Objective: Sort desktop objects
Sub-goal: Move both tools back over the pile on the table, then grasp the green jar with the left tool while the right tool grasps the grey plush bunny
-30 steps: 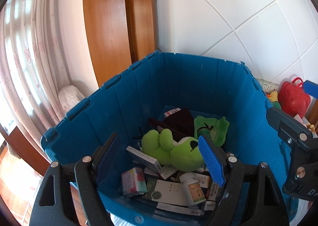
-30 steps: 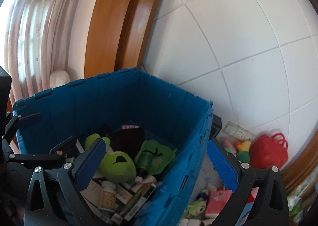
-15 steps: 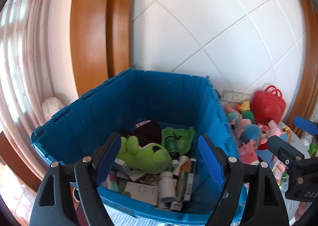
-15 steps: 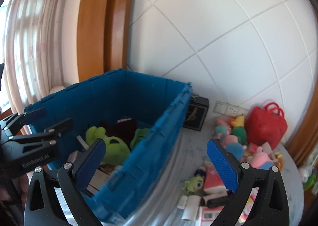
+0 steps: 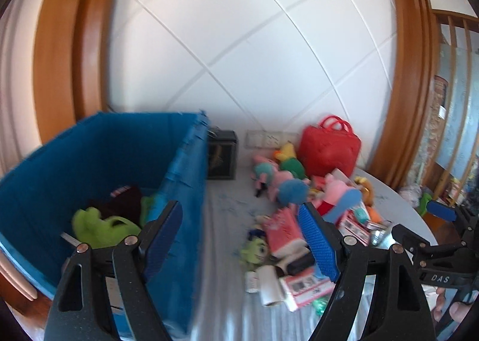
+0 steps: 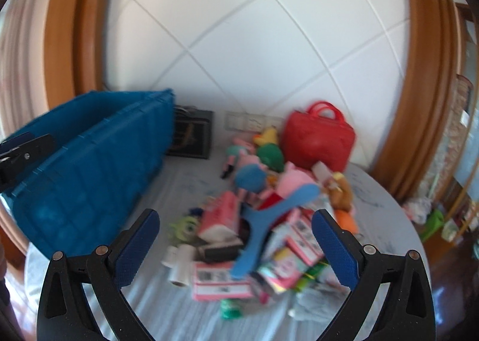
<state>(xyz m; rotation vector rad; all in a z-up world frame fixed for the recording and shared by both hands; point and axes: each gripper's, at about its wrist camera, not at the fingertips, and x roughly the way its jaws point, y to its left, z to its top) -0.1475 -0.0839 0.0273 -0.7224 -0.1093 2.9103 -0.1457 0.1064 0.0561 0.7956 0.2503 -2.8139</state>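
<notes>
A blue crate (image 5: 185,209) stands at the left of the table, also in the right wrist view (image 6: 89,167); a green plush frog (image 5: 101,227) lies inside it. A pile of plush toys (image 6: 254,167), pink boxes (image 6: 220,281), a white bottle (image 6: 181,263) and a blue boomerang-shaped toy (image 6: 269,215) lies on the table to its right. My left gripper (image 5: 239,242) is open and empty, over the crate's right wall. My right gripper (image 6: 236,245) is open and empty, above the pile.
A red bag (image 6: 317,143) and a black box (image 6: 191,137) stand against the white tiled wall. A small green monster plush (image 5: 254,251) lies beside the crate. The round table's edge (image 6: 398,215) curves at the right, with wooden framing behind.
Both grippers have swung right, away from the crate's inside and toward the pile on the table. Both stay open and empty.
</notes>
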